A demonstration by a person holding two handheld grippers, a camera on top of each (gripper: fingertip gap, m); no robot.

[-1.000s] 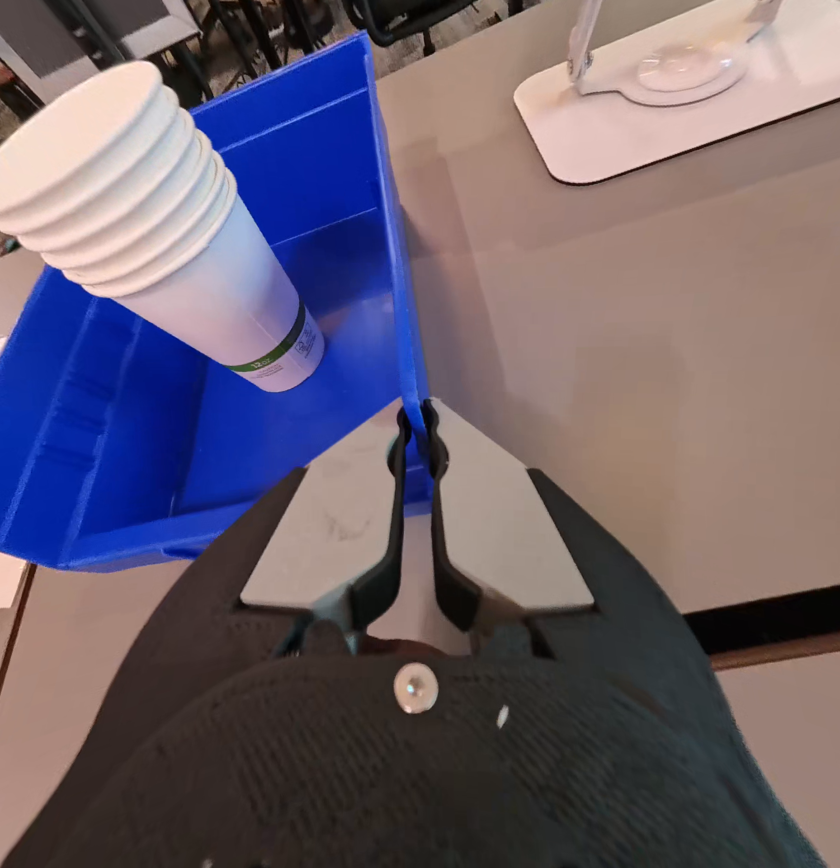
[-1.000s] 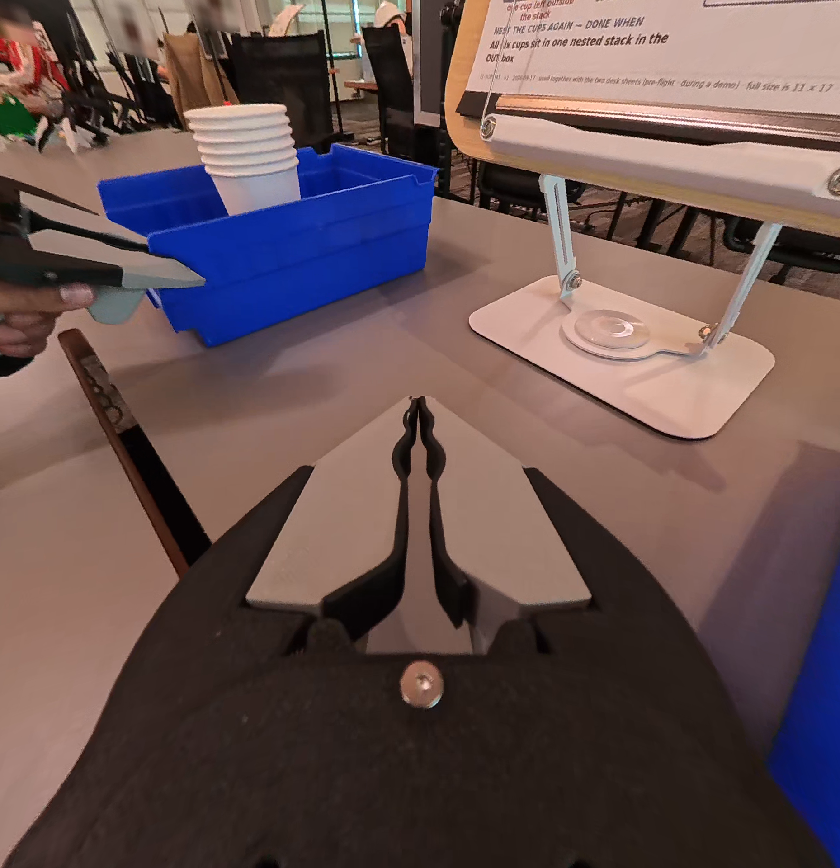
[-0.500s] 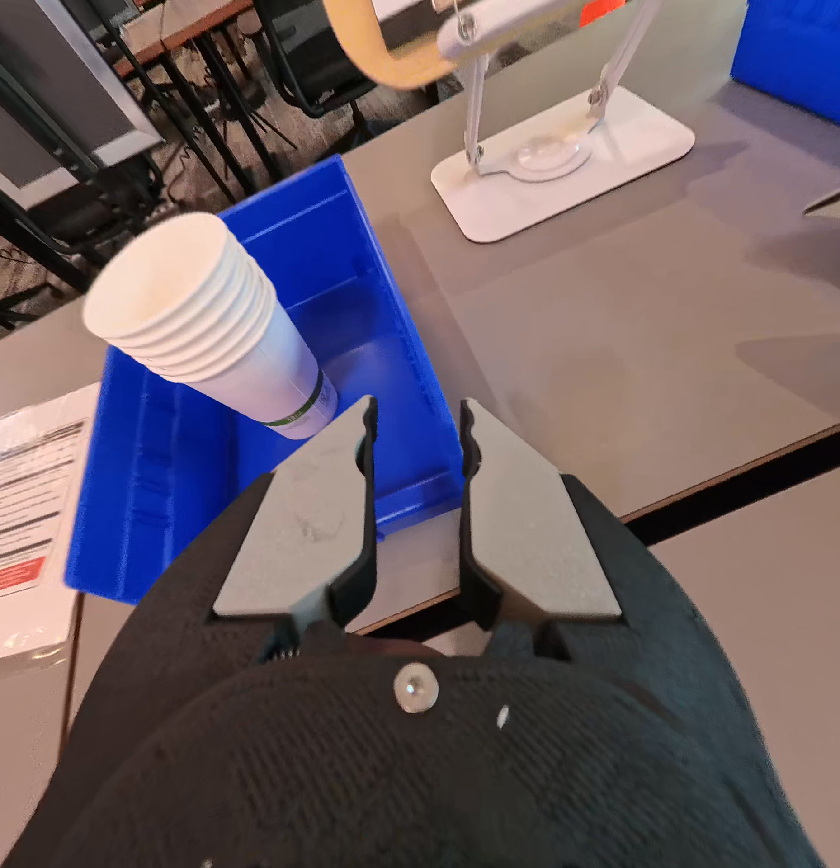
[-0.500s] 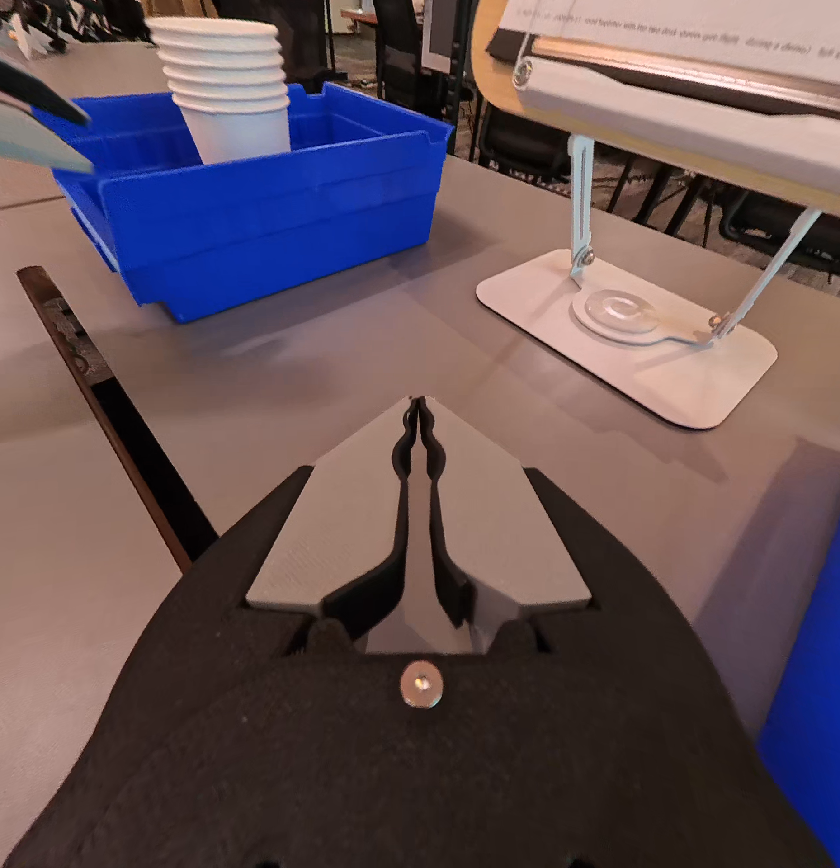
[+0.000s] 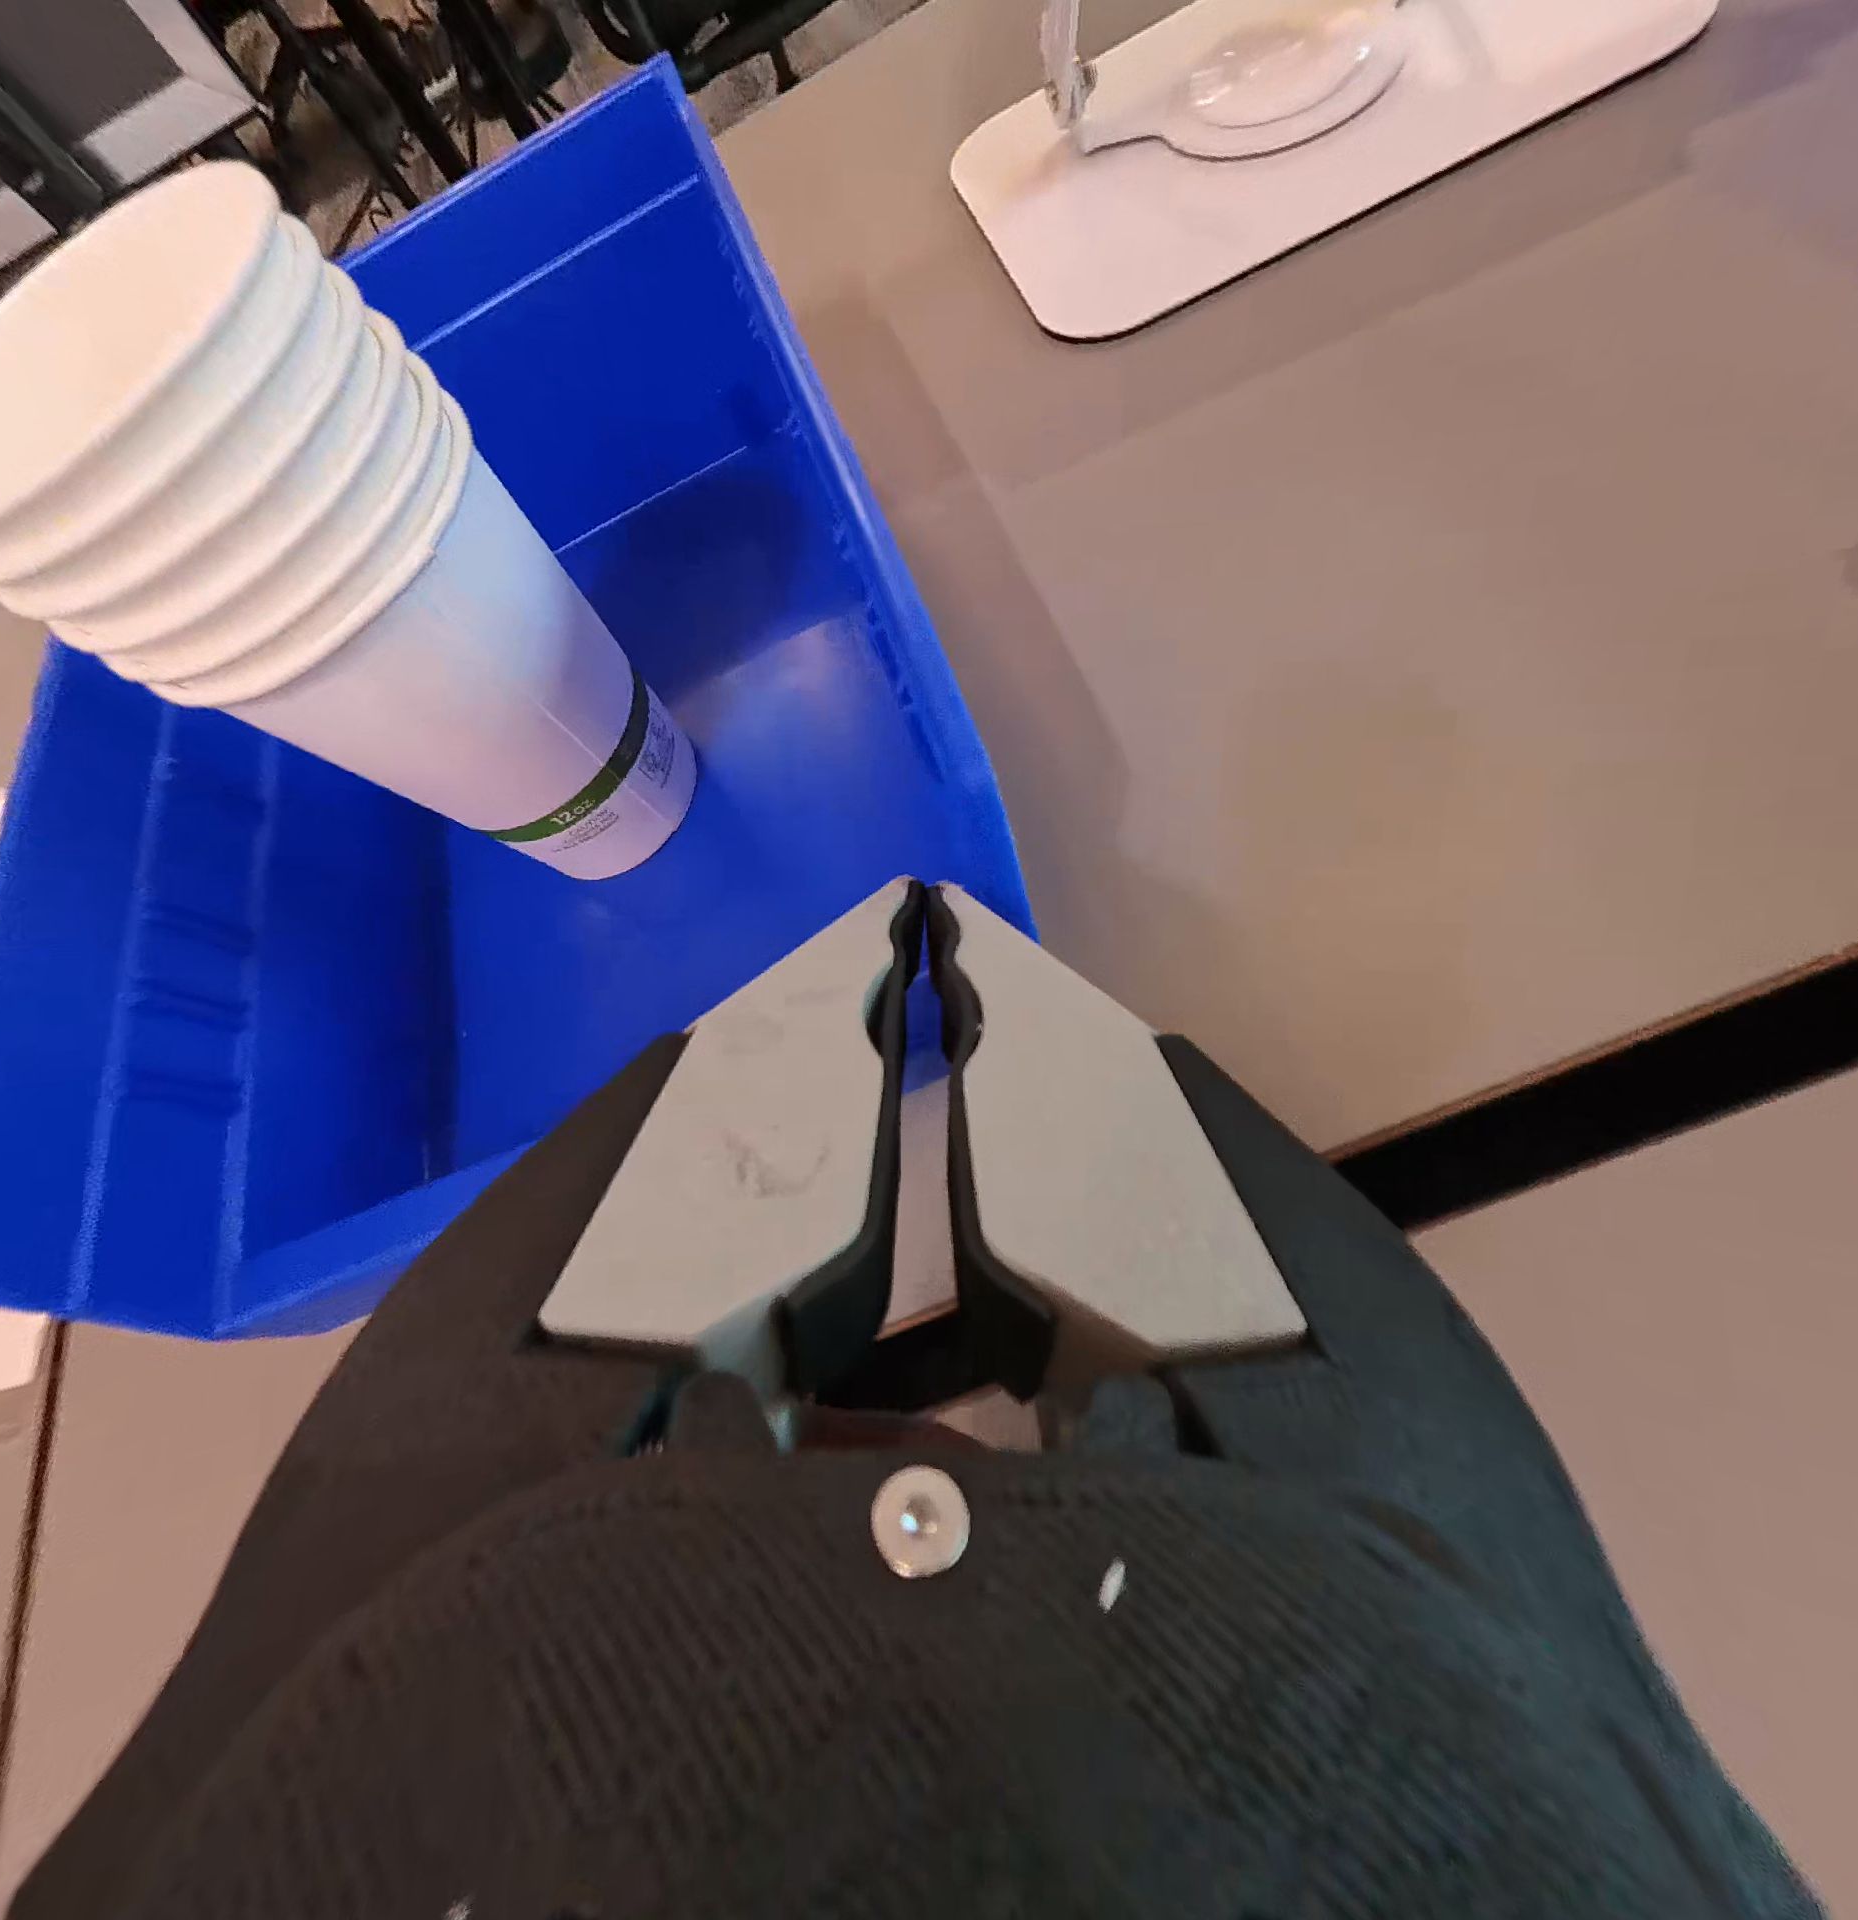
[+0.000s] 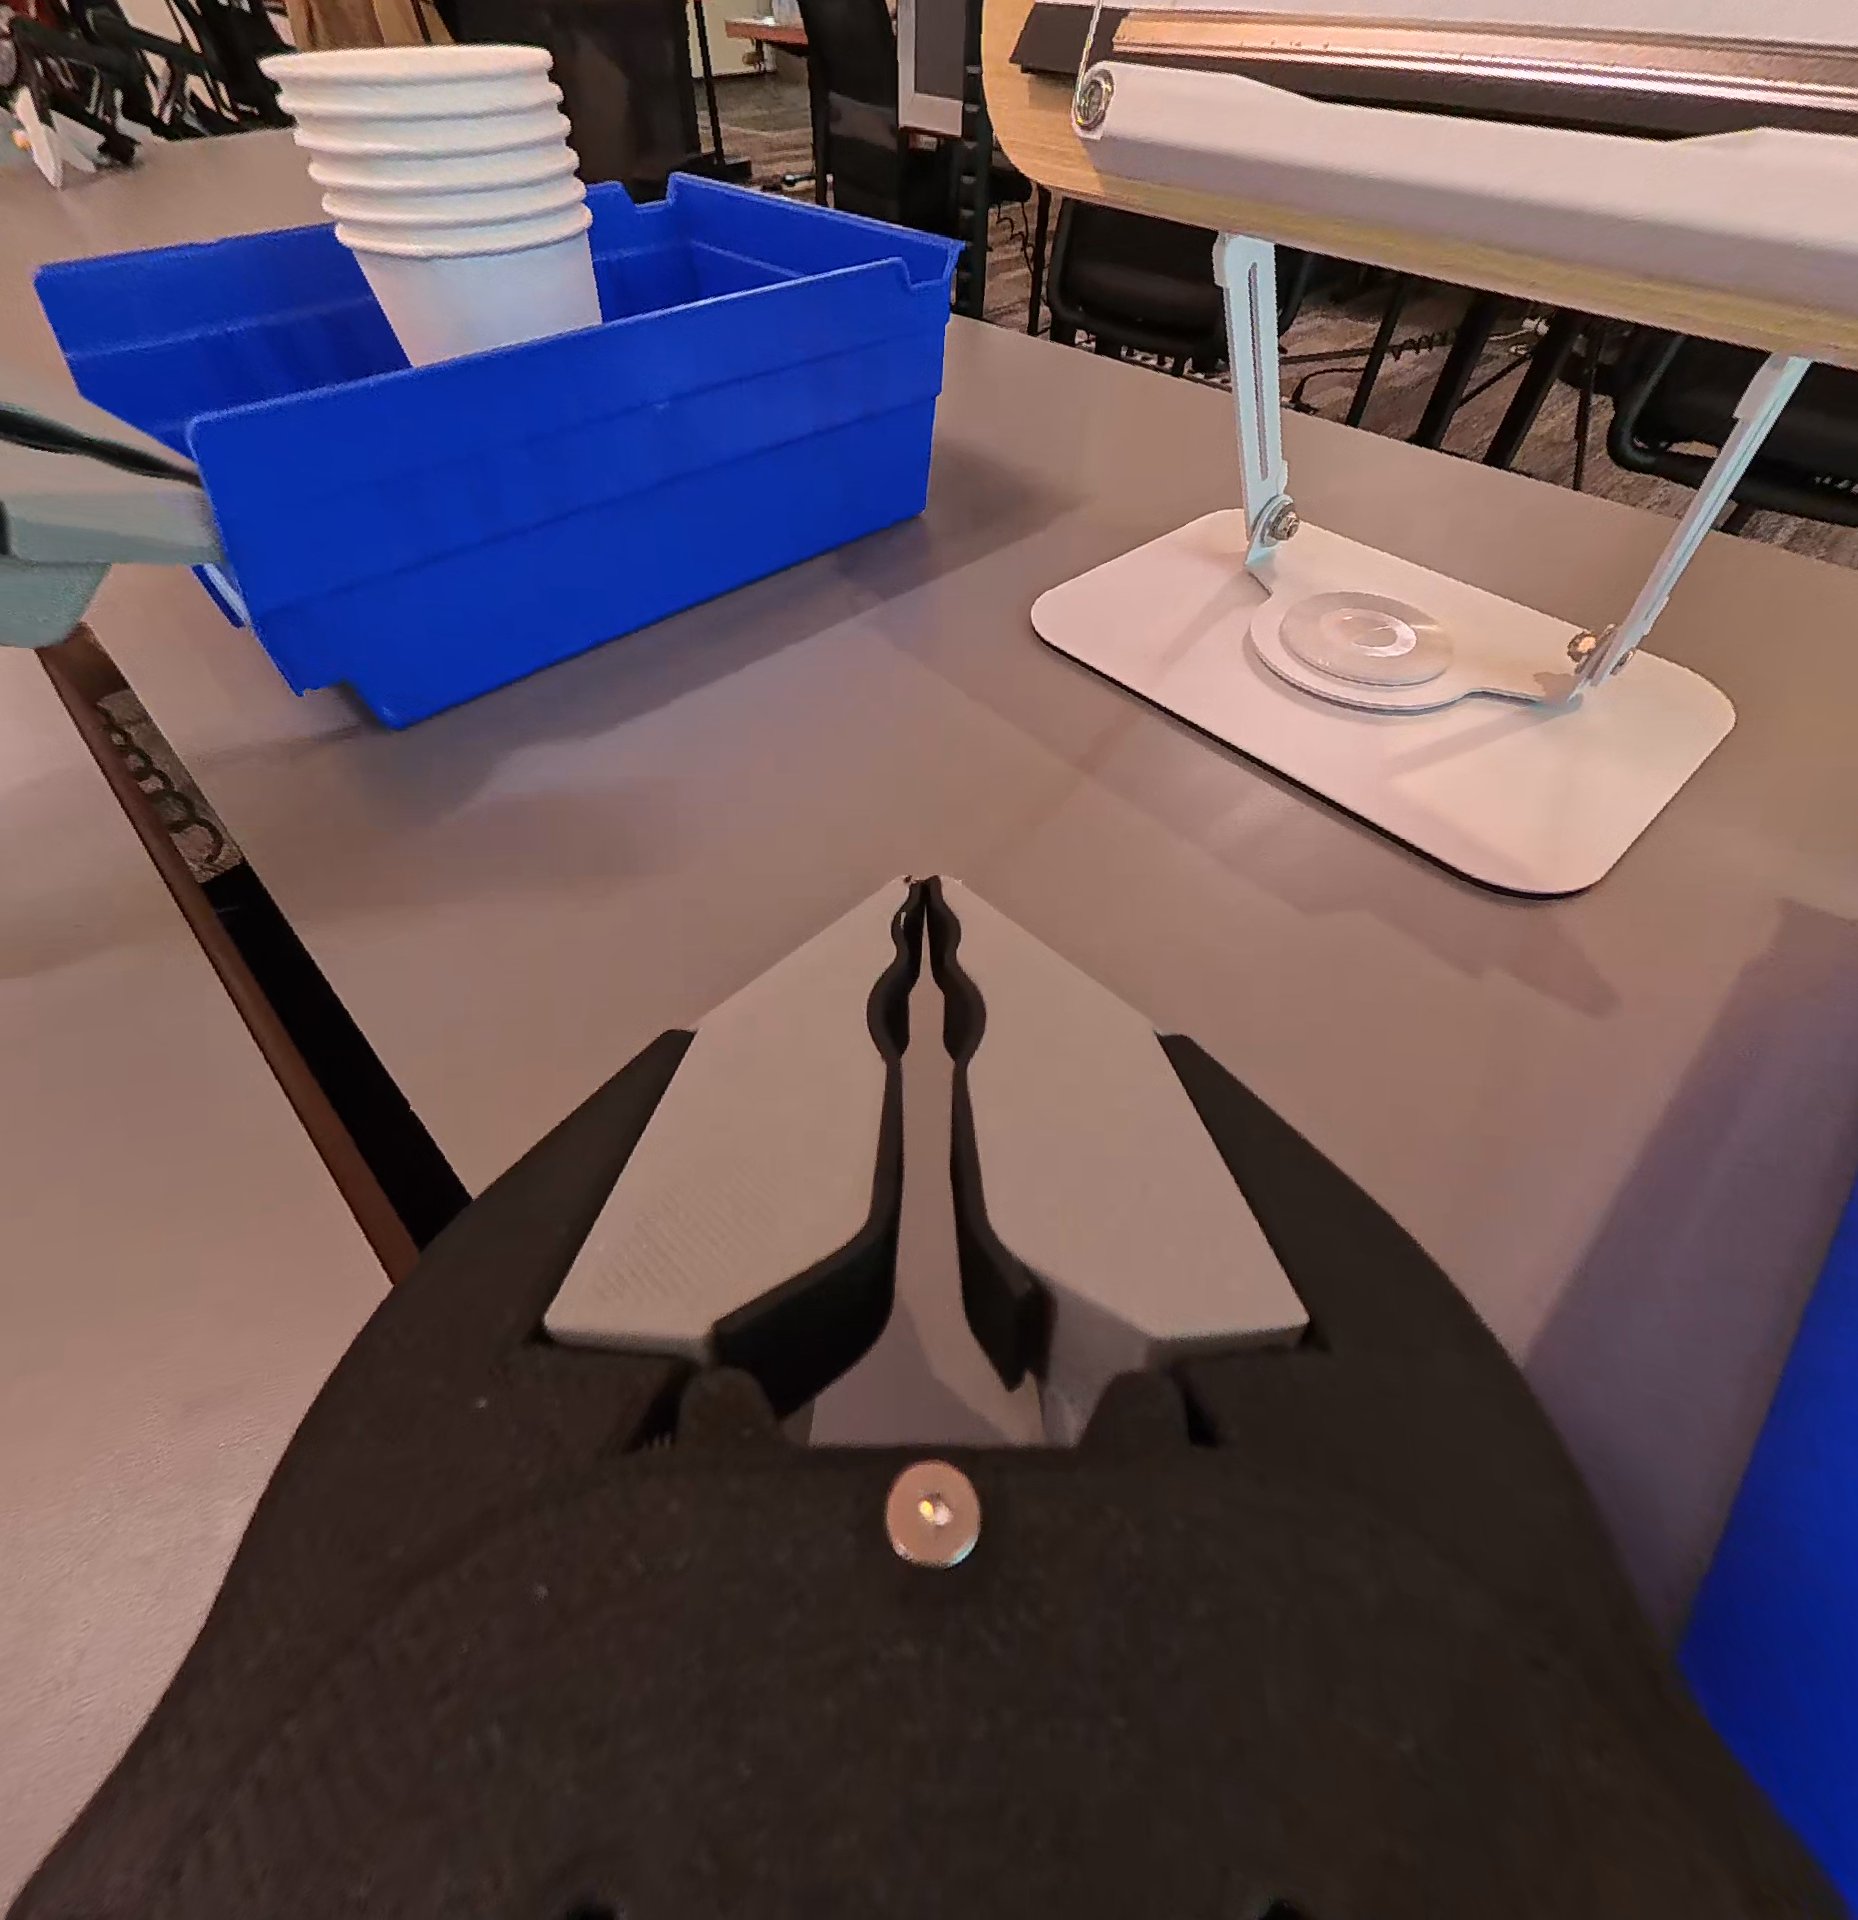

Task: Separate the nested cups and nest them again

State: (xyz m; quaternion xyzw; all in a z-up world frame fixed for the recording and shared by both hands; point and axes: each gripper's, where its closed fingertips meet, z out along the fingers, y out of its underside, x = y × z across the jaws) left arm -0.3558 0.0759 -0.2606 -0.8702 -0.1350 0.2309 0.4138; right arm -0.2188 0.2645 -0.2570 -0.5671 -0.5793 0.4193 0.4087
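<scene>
Both tools, left tool (image 5: 920, 891) and right tool (image 6: 923, 885), are clenched empty; left seems poised by the blue bin (image 5: 281, 1039) corner. Spread its fingers, then grip the top rim of the nested cups (image 5: 281, 561) squarely.

You have a grey table (image 6: 696, 831) filling the middle of both views. A white document stand (image 6: 1403, 717) sits on it at right centre of the right wrist view, its base (image 5: 1320, 177) at the upper right of the left wrist view. Dark chairs (image 6: 1133, 281) line the top edge behind it.
</scene>
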